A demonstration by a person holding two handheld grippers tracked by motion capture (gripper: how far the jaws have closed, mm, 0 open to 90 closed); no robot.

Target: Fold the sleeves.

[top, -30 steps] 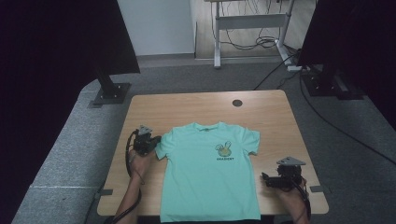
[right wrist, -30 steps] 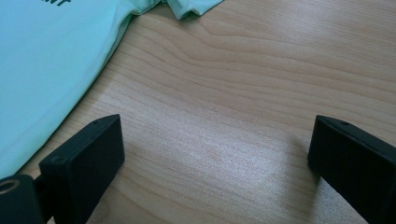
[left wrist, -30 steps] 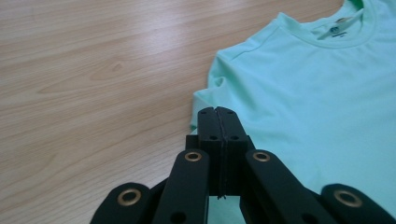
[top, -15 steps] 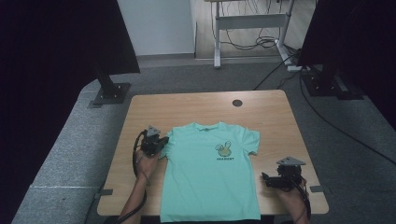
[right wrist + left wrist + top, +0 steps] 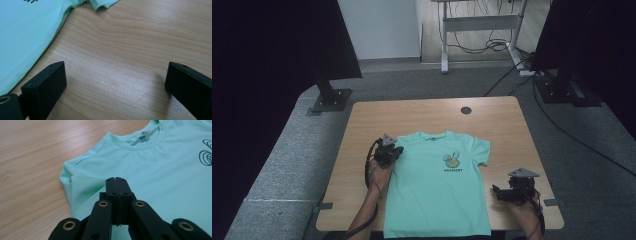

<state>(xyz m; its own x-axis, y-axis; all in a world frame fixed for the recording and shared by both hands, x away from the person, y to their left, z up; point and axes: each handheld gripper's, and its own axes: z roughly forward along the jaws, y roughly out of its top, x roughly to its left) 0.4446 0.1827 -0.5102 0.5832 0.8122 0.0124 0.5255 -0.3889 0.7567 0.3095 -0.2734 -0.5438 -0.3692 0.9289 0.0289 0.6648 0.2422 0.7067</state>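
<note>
Mint-green cotton T-shirt (image 5: pixel 437 185) flat on light wooden table (image 5: pixel 502 125), collar away from you. Your left gripper (image 5: pixel 116 185) closed over folded left sleeve (image 5: pixel 82 188), nothing visibly pinched. Right gripper (image 5: pixel 115 82) wide, shirt hem to its left.

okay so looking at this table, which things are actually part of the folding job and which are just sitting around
Part of the job:
- mint green T-shirt, flat on the table, left sleeve folded in
- left gripper, jaws shut over that sleeve
- right gripper, jaws open beside the shirt

Just there:
- wooden table itself
- round cable hole at its far edge
- desk frame and cables on the floor behind
</note>
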